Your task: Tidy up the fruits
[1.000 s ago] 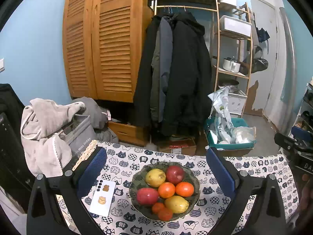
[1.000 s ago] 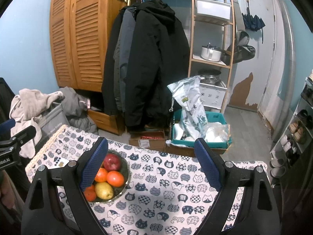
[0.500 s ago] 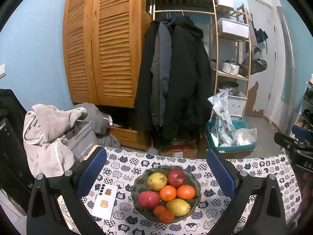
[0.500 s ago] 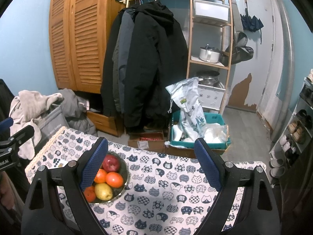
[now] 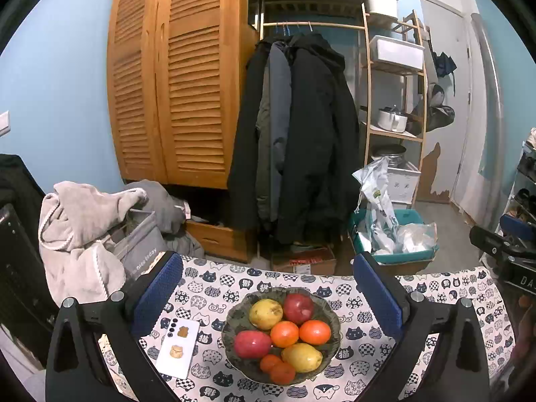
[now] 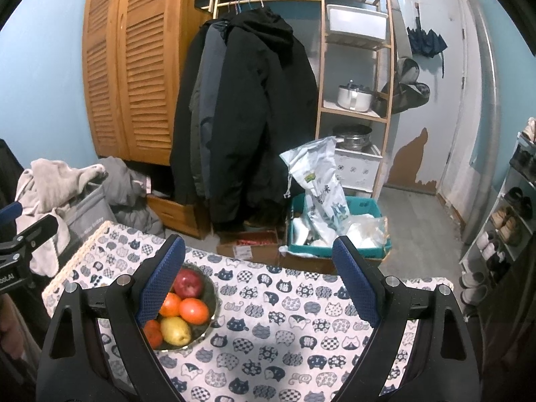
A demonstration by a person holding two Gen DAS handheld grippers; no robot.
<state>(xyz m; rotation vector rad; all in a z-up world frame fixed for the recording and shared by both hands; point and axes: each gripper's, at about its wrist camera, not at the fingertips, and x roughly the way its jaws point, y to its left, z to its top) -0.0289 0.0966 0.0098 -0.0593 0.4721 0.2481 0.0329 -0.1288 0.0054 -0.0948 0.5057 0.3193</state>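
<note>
A dark green bowl (image 5: 330, 315) sits on the cat-print tablecloth (image 5: 445, 331), heaped with fruit: two red apples (image 5: 298, 308), two yellow pears (image 5: 266, 313), and several oranges (image 5: 315, 331). My left gripper (image 5: 268, 284) hovers open above and behind the bowl, which lies between its blue pads (image 5: 157, 293). In the right wrist view the bowl (image 6: 212, 296) lies at the lower left, partly hidden by my left finger. My right gripper (image 6: 258, 278) is open over bare cloth to the bowl's right, holding nothing.
A white phone (image 5: 179, 348) lies on the cloth left of the bowl. Beyond the table's far edge are a wooden wardrobe (image 5: 171, 93), hanging coats (image 5: 301, 140), a shelf rack (image 6: 355, 100), a teal crate (image 6: 335, 231) and a clothes pile (image 5: 87, 227).
Both views have shifted slightly, showing more of the room and the bowl a bit lower and farther; both grippers stay open and hold nothing.
</note>
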